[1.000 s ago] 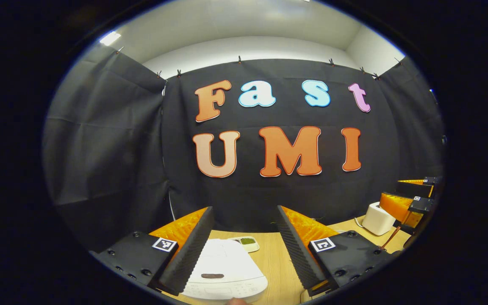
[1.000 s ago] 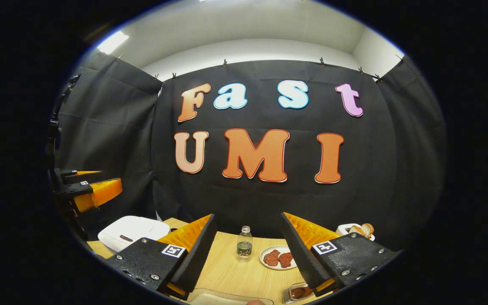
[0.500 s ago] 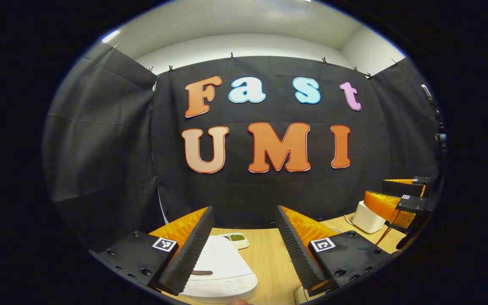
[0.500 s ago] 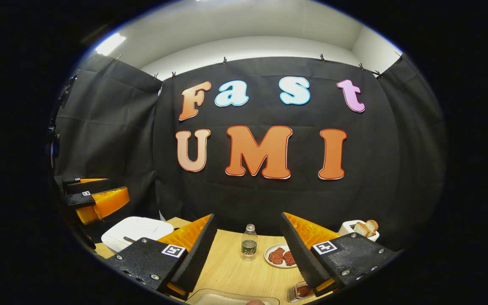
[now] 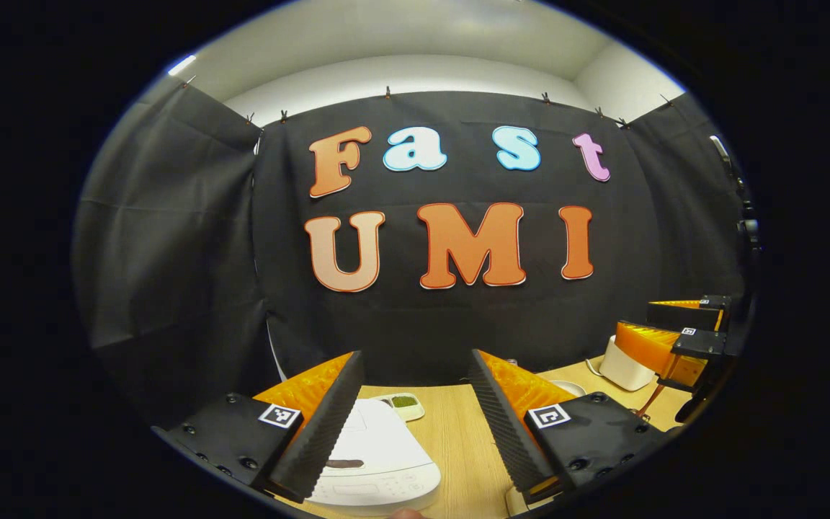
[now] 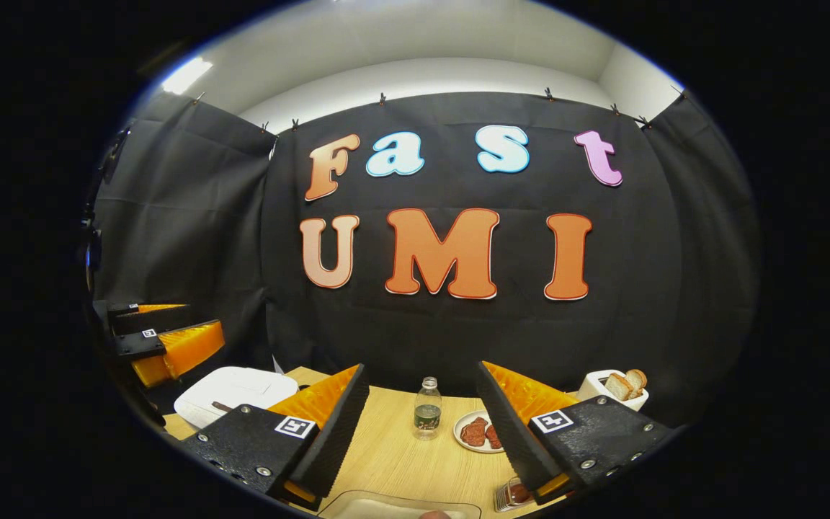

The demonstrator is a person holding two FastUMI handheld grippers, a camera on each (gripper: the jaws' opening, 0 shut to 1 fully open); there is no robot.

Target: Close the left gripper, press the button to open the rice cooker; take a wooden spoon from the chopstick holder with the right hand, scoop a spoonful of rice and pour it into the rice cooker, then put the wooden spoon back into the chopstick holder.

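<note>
The opening step is being prepared. The left claw (image 5: 415, 404) is being held wide open and empty above the closed white rice cooker (image 5: 375, 461) on the wooden bench (image 5: 462, 440). The right claw (image 6: 421, 418) is likewise being held open, empty. Closing the left claw is being called for next.

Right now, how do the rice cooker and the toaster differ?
The rice cooker is low, wide and flat-topped, with its lid shut; the toaster is a smaller, taller box with bread slices sticking out of its top. The cooker sits on the table's left side by the left gripper; the toaster sits far right. Both are white.
</note>
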